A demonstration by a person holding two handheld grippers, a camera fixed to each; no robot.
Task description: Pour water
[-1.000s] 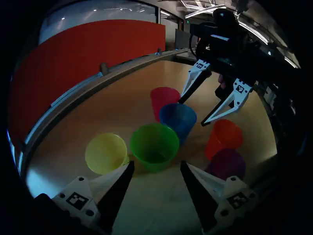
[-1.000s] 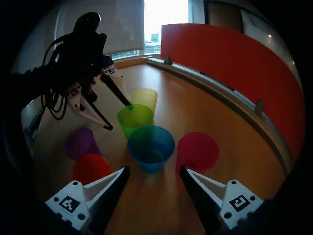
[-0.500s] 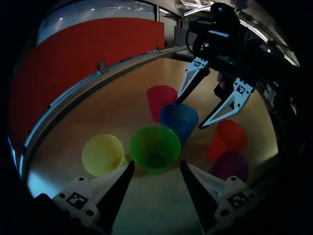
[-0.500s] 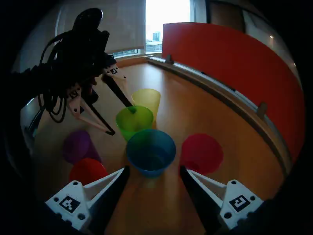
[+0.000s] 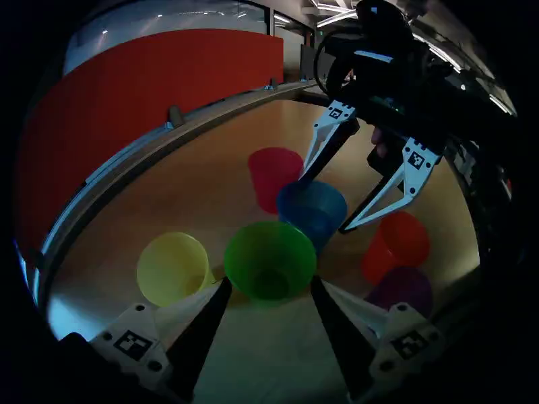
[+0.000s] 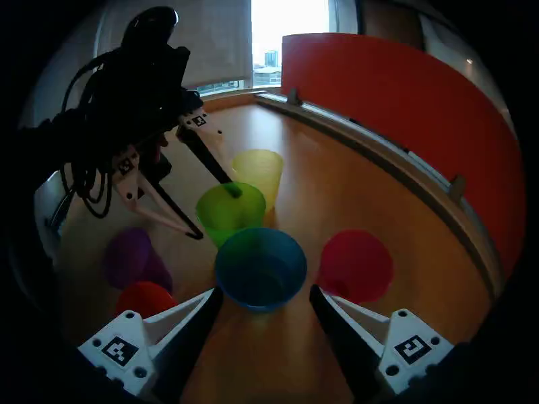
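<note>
Several plastic cups stand clustered on a wooden table. In the left gripper view, the green cup (image 5: 269,261) sits just beyond my left gripper (image 5: 268,291), which is open around its near side. Behind it are the blue cup (image 5: 310,211), red cup (image 5: 272,176), yellow cup (image 5: 172,268), orange cup (image 5: 397,244) and purple cup (image 5: 401,288). In the right gripper view, the blue cup (image 6: 260,268) holds a little water and sits between the tips of my open right gripper (image 6: 265,299). The green cup (image 6: 230,212), yellow cup (image 6: 257,172), red cup (image 6: 355,263), purple cup (image 6: 132,254) and orange cup (image 6: 143,298) surround it.
A red partition (image 5: 135,101) with a grey rail runs along the table's far edge (image 6: 404,182). A bright window (image 6: 290,34) lies beyond the table end. A dark hand and cables hold each opposing gripper (image 5: 340,188) (image 6: 202,202).
Both grippers have crept forward: the green cup now sits closer between my left fingertips, and the blue cup closer between my right fingertips. No cup has moved.
</note>
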